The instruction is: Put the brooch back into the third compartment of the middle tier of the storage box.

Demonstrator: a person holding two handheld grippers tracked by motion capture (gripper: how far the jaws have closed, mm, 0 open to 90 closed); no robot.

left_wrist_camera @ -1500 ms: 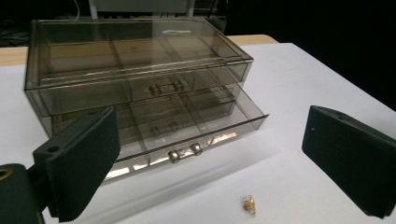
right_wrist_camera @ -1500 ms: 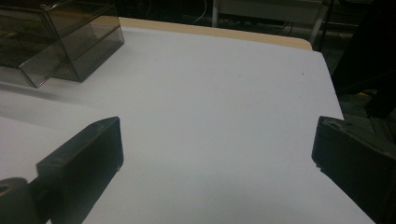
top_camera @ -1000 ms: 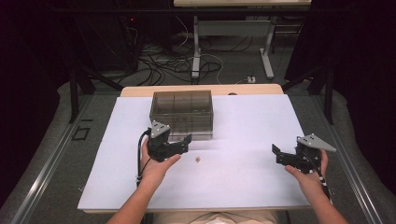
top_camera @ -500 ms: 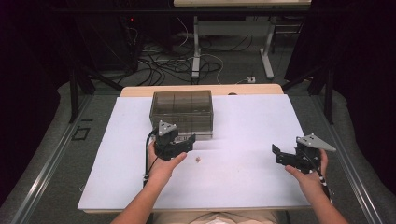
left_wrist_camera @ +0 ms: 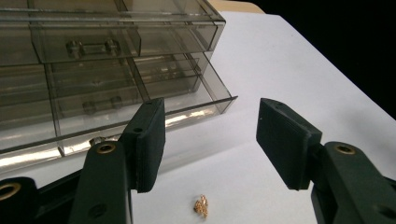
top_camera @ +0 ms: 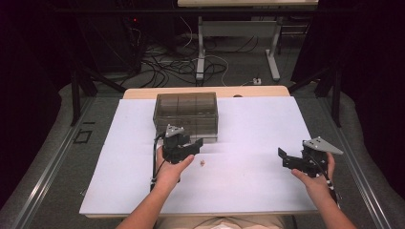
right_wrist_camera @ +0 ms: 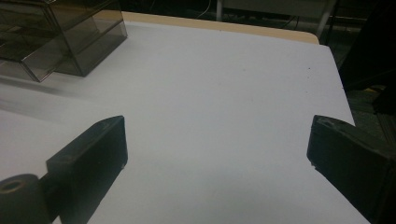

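Note:
A smoky clear plastic drawer box [top_camera: 186,112] stands at the back middle of the white table top [top_camera: 248,124]. In the left gripper view its bottom drawer [left_wrist_camera: 140,100] sits pulled out a little. A tiny gold trinket [top_camera: 202,163] lies on the table just in front of the box. My left gripper [top_camera: 196,143] hovers over the box's front edge, above and slightly left of the trinket [left_wrist_camera: 202,206]. Its jaws are open and have just been closing, with nothing between them. My right gripper [top_camera: 282,155] is open at the right and has also narrowed a little, its jaws empty.
The box's corner [right_wrist_camera: 70,42] shows far off in the right gripper view. The table's right edge [right_wrist_camera: 334,70] drops to dark floor. Cables and table legs [top_camera: 200,52] lie beyond the far edge.
My left gripper has shifted a little to the right along the box's front, and its jaws stand narrower. The right hand has kept its place.

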